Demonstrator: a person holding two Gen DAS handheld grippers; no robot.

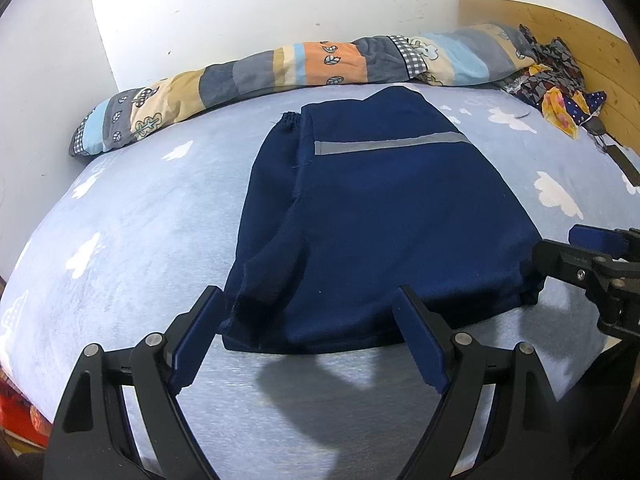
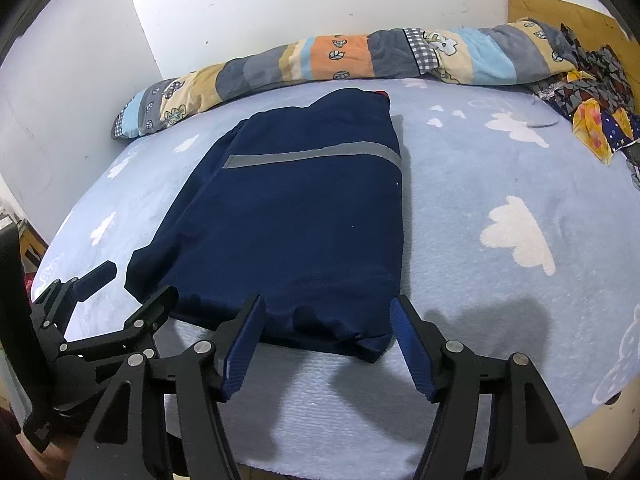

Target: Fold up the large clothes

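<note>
Navy garment (image 1: 384, 216) lies partly folded mid-frame on the bed (image 1: 140, 220); final fold remains. Left tool (image 1: 308, 320) and right tool (image 2: 328, 320), both wide, hold nothing.

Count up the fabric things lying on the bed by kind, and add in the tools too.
Navy garment, partly folded, with a grey stripe: 1
Rolled patchwork quilt along the wall: 1
Crumpled patterned cloth pile by the wooden headboard: 1
Tool, both open at the garment's near edge: 2, left tool and right tool
Total: 5
</note>
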